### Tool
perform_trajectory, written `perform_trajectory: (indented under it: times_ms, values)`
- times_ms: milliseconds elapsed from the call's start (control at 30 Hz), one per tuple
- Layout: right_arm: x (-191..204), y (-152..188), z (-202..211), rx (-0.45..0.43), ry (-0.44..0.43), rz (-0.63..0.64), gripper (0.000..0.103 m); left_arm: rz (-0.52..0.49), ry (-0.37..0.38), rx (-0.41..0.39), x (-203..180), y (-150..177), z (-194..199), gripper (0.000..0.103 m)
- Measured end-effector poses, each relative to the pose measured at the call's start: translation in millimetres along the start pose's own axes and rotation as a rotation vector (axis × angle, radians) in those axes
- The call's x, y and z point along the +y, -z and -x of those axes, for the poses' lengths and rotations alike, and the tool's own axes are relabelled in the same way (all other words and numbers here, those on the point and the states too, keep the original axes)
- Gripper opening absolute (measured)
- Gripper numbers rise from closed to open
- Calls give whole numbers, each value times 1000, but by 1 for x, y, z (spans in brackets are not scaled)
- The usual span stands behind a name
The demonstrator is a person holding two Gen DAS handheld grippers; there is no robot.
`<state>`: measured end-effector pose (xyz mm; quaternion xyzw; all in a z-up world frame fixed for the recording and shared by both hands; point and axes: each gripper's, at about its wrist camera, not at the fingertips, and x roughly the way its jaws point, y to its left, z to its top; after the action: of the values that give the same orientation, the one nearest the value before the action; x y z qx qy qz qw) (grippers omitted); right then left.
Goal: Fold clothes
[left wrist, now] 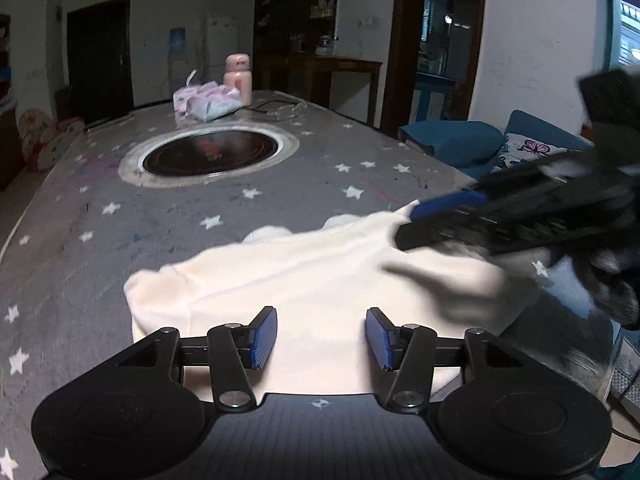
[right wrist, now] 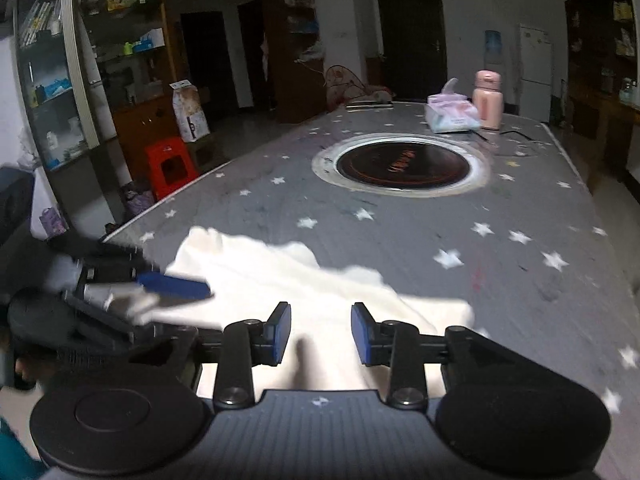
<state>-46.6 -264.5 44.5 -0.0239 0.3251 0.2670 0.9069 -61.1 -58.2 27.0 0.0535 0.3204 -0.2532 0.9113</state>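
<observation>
Cream garment [left wrist: 304, 280] lay bunched on table [left wrist: 120, 216], directly ahead beneath both claws: left claw [left wrist: 321, 338] and right claw [right wrist: 321, 334] spread, empty.

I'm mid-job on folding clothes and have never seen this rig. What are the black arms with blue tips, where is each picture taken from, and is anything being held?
There is no robot arm: a person holds a two-finger gripper in each hand, with a camera on each looking forward along its fingers. One picture is from the left gripper, the other from the right gripper. The blue tips are their finger pads.

Both sets of fingers stand open above a cream garment lying rumpled on a grey star-patterned table; neither holds anything. Each gripper shows up blurred in the other's picture.

Further back are a round black hotplate set into the table, a tissue pack and a pink bottle.
</observation>
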Motion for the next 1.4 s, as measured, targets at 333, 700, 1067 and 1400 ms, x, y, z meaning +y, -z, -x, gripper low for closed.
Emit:
perform_trajectory:
  times_ms: [333,700,1067,1400]
  values:
    - [0,-10,-62,66,61,-44,36,18,16,-13,3,8,0,57]
    - [4,-12,-63,45,33,-49,60,170,-75,-21,51,-2,0,57]
    - [8,-15,4,-210,57,-64,103,210,-82,-42,67,-15,9,57]
    - [-8,-13,16,-272,-14,-186,103,140,-8,-47,47,-34,-13,57]
